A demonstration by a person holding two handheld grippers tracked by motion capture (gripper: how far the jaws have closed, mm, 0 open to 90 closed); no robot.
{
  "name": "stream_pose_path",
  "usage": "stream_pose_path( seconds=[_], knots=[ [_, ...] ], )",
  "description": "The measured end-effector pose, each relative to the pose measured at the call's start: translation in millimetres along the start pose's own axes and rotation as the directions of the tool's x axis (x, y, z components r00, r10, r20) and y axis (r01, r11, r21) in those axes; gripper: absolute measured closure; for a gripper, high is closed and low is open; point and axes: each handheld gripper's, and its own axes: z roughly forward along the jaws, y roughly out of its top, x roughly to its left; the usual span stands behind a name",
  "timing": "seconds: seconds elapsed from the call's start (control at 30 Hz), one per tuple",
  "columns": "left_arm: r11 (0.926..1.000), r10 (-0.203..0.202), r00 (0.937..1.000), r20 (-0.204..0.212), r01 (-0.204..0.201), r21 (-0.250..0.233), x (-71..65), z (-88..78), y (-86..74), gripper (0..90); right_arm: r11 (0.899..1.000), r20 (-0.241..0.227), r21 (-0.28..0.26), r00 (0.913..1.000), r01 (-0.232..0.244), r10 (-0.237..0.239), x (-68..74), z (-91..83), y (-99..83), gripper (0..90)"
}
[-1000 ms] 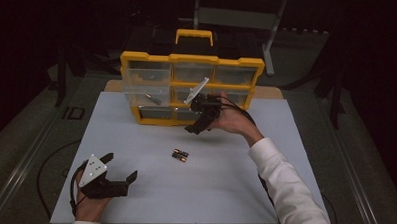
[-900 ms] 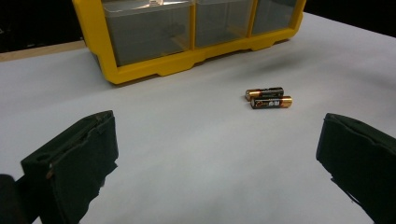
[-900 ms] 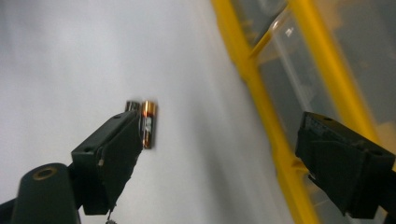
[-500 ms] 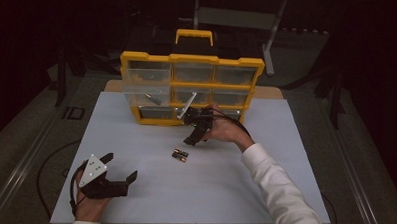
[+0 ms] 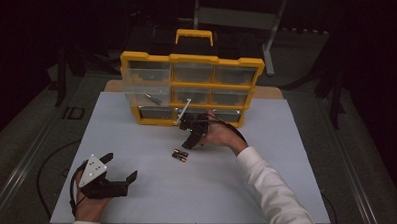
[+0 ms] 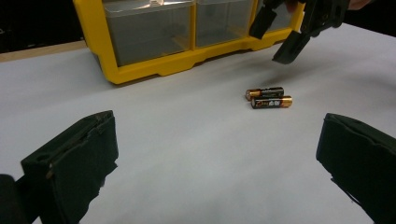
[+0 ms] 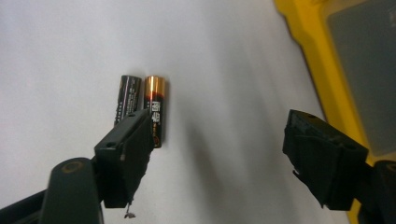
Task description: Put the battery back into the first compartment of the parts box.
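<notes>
Batteries [image 5: 179, 155], two, lie side by side and touching on the white worktop [image 5: 284, 185]; each has a black body with a copper-coloured end band, the bands turned toward opposite ends. Right gripper [image 5: 190, 140] hangs just above and beside them, jaws apart and just now closing, nothing between them; in the right gripper view one jaw overlaps the near end of the batteries [image 7: 144, 109]. Yellow organizer [image 5: 190, 89] with clear drawers stands close behind, beside the other jaw. Left gripper [image 5: 115, 175] rests well apart at the worktop's near edge, jaws wide apart and empty, facing the batteries [image 6: 269, 97] across bare worktop.
</notes>
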Motion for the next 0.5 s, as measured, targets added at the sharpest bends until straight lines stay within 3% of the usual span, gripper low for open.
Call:
stream_pose_path(
  seconds=[0.03,0.27,0.5],
  knots=[
    [1.0,0.001,1.0,-0.001,-0.001,0.002,0.0,0.2,0.0,0.0,1.0,-0.016,0.021,0.9998,-0.013,0.014,4.4,4.3,0.1,30.5],
    [1.0,0.001,1.0,-0.004,-0.001,0.006,-0.1,0.6,-0.1,0.0,0.999,-0.075,0.045,0.9966,-0.031,0.034,10.6,17.0,-0.5,50.2],
    [1.0,0.0,1.0,-0.005,0.0,0.007,-0.1,0.7,-0.1,0.0,0.999,-0.134,0.05,0.9907,-0.017,0.023,16.2,27.3,-0.8,63.4]
  ],
)
